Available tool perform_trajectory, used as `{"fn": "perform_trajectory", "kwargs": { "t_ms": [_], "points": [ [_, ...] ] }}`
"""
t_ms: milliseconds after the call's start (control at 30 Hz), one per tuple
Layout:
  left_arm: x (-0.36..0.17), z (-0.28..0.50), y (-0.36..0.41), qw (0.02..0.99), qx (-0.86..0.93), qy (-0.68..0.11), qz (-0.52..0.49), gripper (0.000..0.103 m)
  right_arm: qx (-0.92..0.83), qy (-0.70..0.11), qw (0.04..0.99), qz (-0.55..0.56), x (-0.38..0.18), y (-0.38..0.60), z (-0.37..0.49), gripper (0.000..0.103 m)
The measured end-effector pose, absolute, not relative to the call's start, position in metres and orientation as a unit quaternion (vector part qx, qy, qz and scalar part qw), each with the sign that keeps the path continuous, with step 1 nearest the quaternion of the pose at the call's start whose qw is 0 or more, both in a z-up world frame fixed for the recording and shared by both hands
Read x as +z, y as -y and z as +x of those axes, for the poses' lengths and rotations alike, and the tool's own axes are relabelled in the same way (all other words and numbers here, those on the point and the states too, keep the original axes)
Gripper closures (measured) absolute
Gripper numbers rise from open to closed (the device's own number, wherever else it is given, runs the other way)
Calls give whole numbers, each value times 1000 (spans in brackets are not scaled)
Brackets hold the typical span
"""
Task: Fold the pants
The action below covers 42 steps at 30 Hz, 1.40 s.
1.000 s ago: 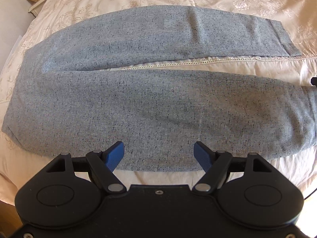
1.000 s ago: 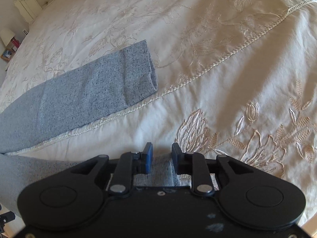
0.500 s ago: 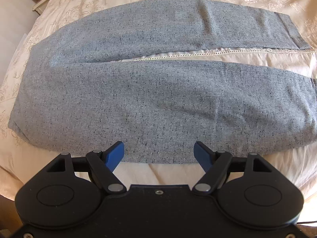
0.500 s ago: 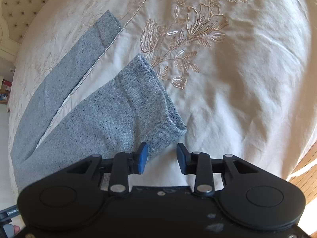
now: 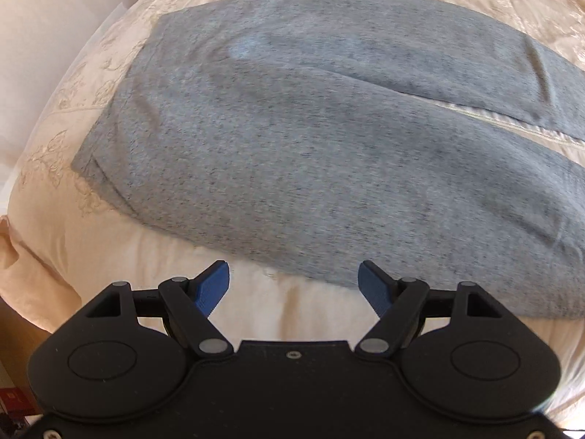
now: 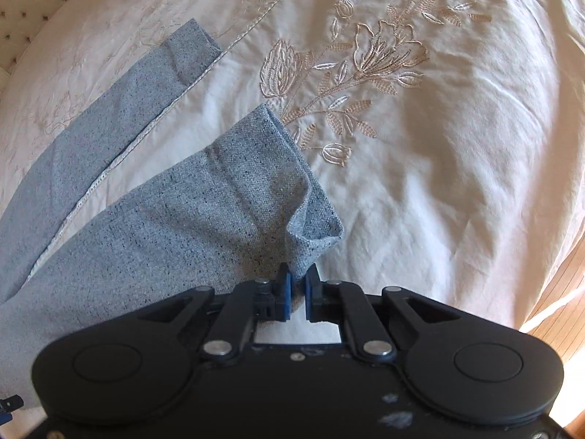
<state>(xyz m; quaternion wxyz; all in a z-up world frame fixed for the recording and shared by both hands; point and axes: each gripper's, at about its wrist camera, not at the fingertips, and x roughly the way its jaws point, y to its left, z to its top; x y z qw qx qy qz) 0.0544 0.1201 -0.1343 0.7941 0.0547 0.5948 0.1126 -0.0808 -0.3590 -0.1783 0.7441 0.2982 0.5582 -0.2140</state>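
pants [image 5: 310,153] lie spread flat on the cream bedspread [image 6: 457,153], legs parted, no fold made. step in hand, as judged: securing grips for the first fold, near leg onto far leg. right gripper [image 6: 297,291] has its jaws closing, the near corner of the near leg's cuff [image 6: 310,234] pinched between them. left gripper [image 5: 294,287] hangs with jaws wide apart and empty; the waist end lies just beyond them, untouched. next move calls for the left to clamp the waistband's near edge before any lift.
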Motion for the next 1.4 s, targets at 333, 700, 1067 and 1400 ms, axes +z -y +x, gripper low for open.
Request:
{"fn": "perform_trajectory", "kwargs": {
  "t_ms": [333,700,1067,1400],
  "points": [
    [-154,92,-291,780,219,-583,-60,23,-273,-571,740,226,-181,328,-61,94],
    [-204,122,-352,758,202,-595,-172,36,-317,-573,729,198,-176,310,-56,94],
    [-192,125,-341,757,220,-609,-90,70,-347,-589,709,174,-175,294,-54,89],
    [-118,141,-266,794,237,-558,35,40,-340,-516,758,207,-108,277,-17,74]
  ]
}}
